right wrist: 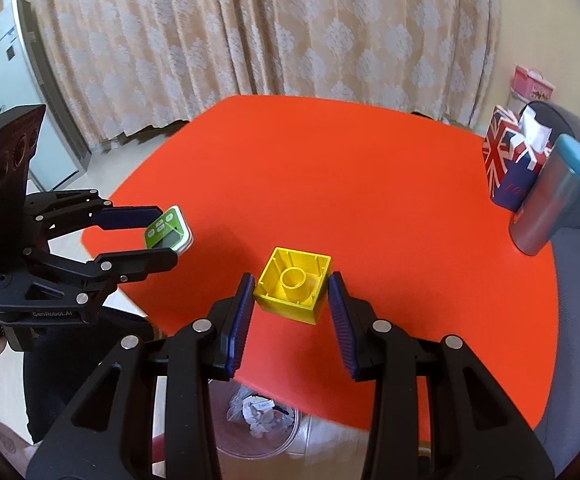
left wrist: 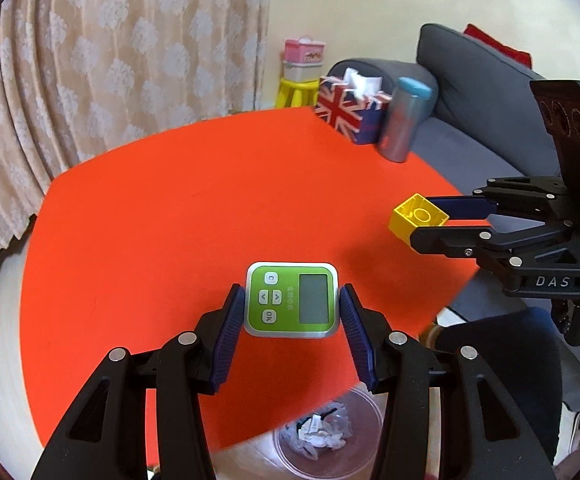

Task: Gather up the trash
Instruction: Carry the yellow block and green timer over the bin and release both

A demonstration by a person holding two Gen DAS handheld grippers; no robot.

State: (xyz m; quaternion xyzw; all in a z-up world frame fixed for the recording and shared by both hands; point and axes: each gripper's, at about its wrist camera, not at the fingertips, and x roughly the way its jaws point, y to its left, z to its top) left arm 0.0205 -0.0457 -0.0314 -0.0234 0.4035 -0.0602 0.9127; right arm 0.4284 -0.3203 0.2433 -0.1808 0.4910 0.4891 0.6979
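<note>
My left gripper (left wrist: pixel 291 290) is shut on a green square timer (left wrist: pixel 290 302) with a grey screen, its blue pads pressing both sides, and holds it above the orange table (left wrist: pixel 161 220). From the right wrist view the same timer (right wrist: pixel 167 234) hangs near the table's left edge. My right gripper (right wrist: pixel 292 278) is shut on a hollow yellow toy brick (right wrist: pixel 292 292), open side facing the camera. In the left wrist view the brick (left wrist: pixel 418 220) sits between the fingers at the right. A clear bin (left wrist: pixel 326 436) of crumpled trash stands on the floor below.
A Union Jack tissue box (right wrist: pixel 504 160) and a blue-capped tumbler (right wrist: pixel 550 200) stand at the table's far right edge, beside a grey sofa (left wrist: pixel 470 80). A yellow stool (left wrist: pixel 296 90) carries pink boxes by the curtain. A person's dark trouser leg (left wrist: pixel 502 344) is close to the table.
</note>
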